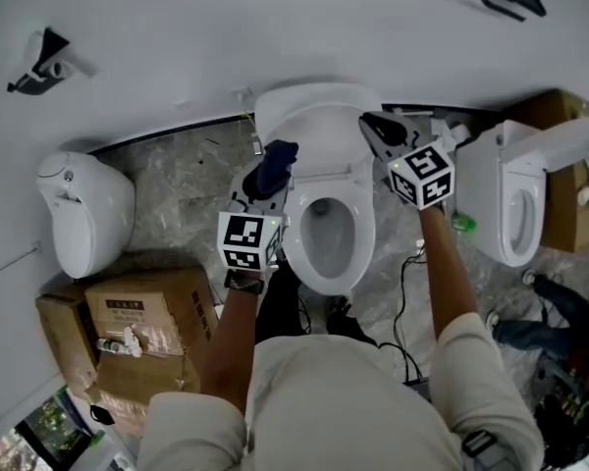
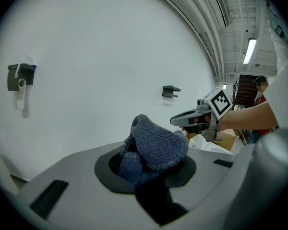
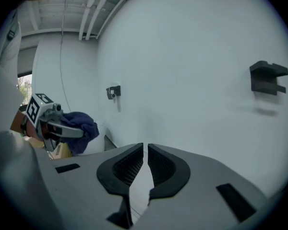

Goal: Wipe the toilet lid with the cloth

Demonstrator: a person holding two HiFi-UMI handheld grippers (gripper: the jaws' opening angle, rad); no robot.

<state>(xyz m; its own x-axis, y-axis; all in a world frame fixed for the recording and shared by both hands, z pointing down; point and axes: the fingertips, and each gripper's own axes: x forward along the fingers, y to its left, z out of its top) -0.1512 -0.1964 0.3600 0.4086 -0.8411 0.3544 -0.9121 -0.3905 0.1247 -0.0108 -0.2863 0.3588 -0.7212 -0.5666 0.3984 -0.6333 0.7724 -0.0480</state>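
My left hand-held gripper (image 1: pixel 263 183) clamps the bunched blue knitted cloth (image 1: pixel 278 155), frame centre, at the left edge of the raised white toilet lid (image 1: pixel 319 101). My right hand-held gripper (image 1: pixel 376 130) is closed, empty.

- Left gripper (image 1: pixel 271 173): centre-left of the head view, pointing toward the top of the frame. Jaws clamped on a bunched blue cloth (image 1: pixel 278 154).
- Left forearm (image 1: pixel 233 334): bare, rising from lower centre.
- Right gripper (image 1: pixel 372 128): centre-right. Jaws pressed together with nothing between them, tips aimed to the upper left.
- Right forearm (image 1: pixel 449 273): bare, stretched up from the lower right, short sleeve at the elbow.
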